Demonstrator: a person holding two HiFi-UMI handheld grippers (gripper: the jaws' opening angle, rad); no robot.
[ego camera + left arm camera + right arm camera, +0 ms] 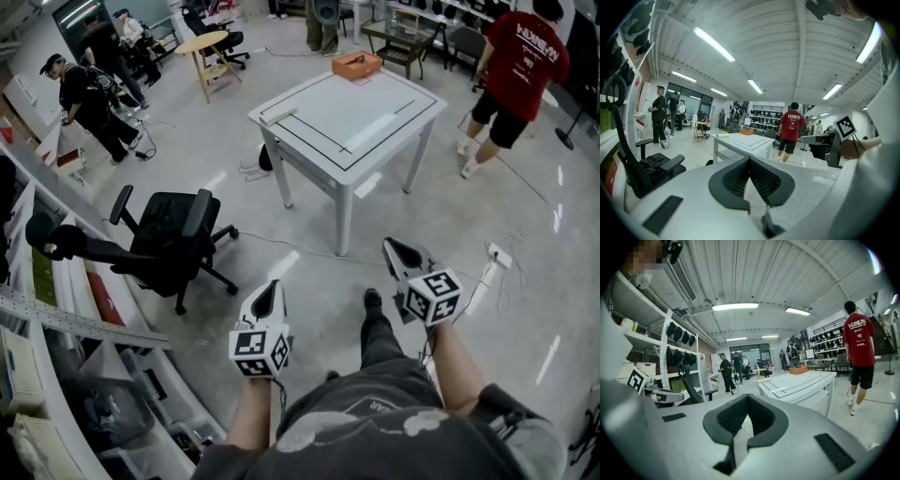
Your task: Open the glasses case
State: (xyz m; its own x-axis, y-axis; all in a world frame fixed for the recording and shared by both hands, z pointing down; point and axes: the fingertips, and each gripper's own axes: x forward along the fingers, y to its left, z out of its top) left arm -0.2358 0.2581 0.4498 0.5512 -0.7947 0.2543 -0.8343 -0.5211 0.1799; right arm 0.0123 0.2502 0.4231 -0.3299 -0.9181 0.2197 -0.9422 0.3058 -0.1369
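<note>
Grippers, two: left gripper [271, 289] and right gripper [392, 247], jaws together on nothing; one table [356, 112] bears one orange box [356, 64]; one chair [169, 234] stands near it.

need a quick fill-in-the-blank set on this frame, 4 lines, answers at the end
1. The left gripper and the right gripper both have their jaws ____, with nothing between them.
2. The orange box sits at the far corner of the ____ table.
3. The person walking past the table wears a ____ shirt.
4. The office chair on the floor left of the table is ____.

Missing words: shut; white; red; black
</note>
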